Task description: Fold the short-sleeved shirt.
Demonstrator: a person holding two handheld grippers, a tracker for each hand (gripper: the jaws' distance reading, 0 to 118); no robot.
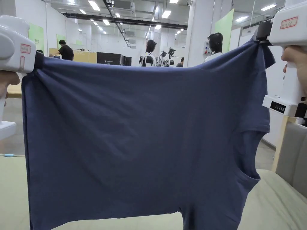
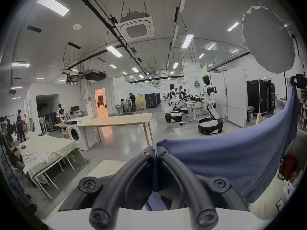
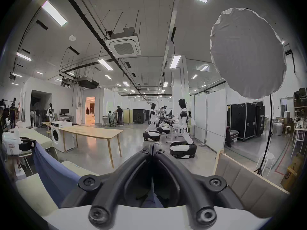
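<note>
A navy blue short-sleeved shirt [image 1: 135, 134] hangs spread wide in the air between my two grippers. It is turned sideways, with a sleeve at the right and the hem side at the left. My left gripper [image 1: 37, 61] is shut on its upper left corner, and both jaws pinch the cloth edge in the left gripper view [image 2: 155, 150]. My right gripper [image 1: 260, 33] is shut on the upper right corner, its jaws [image 3: 152, 148] closed with blue cloth between them. The shirt [image 2: 224, 159] stretches across to the right gripper [image 2: 293, 82]. The shirt's lower edge drapes toward the table.
A table with a pale green cover [image 1: 278, 203] lies under the shirt. A beige padded bench [image 1: 295, 155] stands at its right. Farther off are a long wooden table [image 2: 116, 120], a washing machine [image 2: 74, 134], humanoid robots [image 2: 209, 107] and several people.
</note>
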